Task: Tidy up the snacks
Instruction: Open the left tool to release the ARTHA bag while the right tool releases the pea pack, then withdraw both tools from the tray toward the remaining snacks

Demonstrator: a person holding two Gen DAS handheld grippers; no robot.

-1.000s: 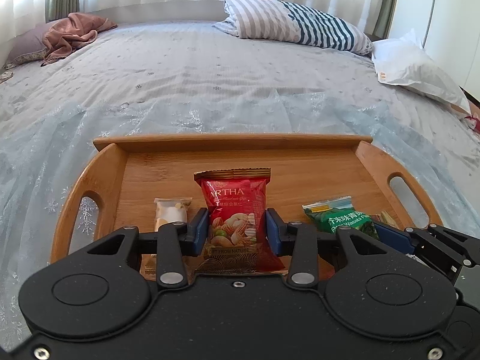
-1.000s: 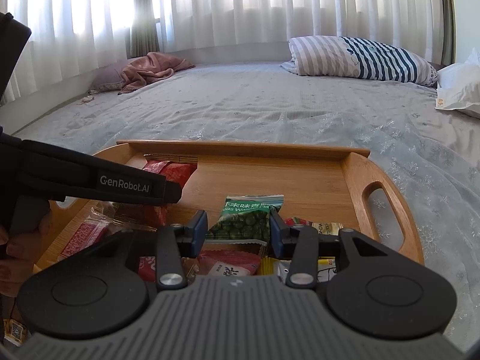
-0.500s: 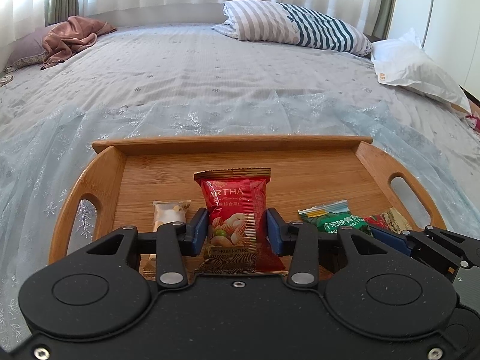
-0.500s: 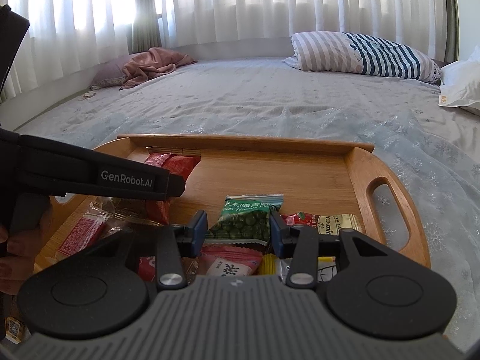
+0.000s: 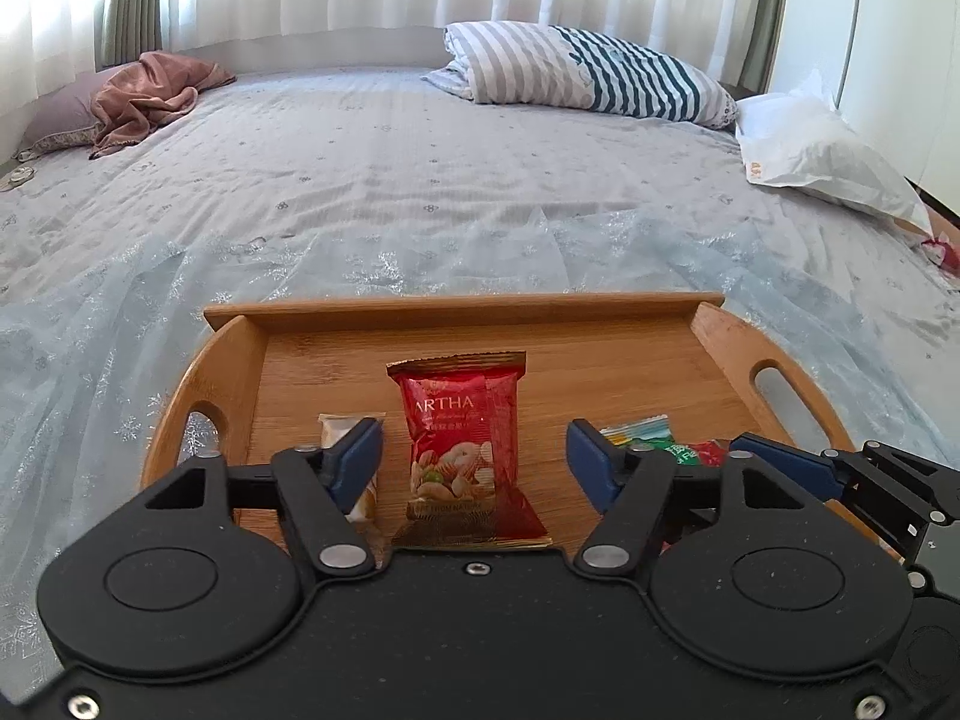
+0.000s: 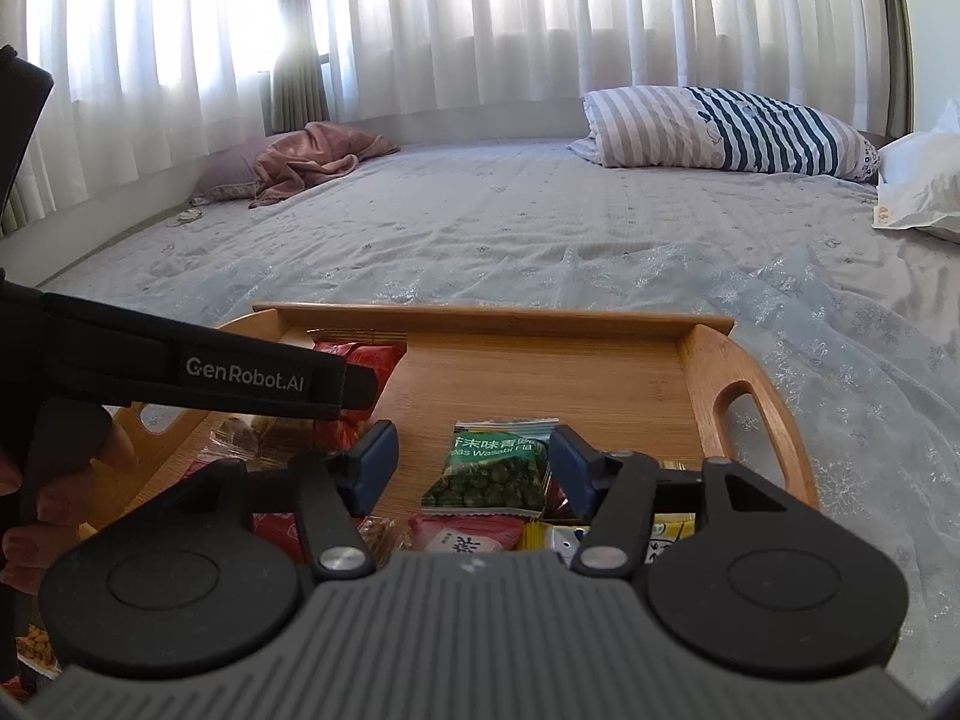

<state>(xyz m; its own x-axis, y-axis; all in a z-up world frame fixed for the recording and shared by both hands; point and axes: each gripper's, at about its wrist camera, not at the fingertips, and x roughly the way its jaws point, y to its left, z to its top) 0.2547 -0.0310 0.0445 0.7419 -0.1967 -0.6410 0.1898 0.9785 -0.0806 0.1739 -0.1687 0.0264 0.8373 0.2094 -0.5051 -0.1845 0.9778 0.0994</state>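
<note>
left gripper (image 5: 474, 468) just opened, clear of red packet (image 5: 462, 450) | right gripper (image 6: 471, 468) opened, green packet (image 6: 489, 474) seemingly loose between

Bed (image 5: 420, 192) with pale blue floral cover. On it: wooden tray (image 5: 780, 354) near front edge, striped pillow (image 5: 594, 75) at far side, white bag (image 5: 822, 150) far right, pink cloth (image 5: 144, 96) on a mauve pillow (image 5: 60, 117) far left.
</note>
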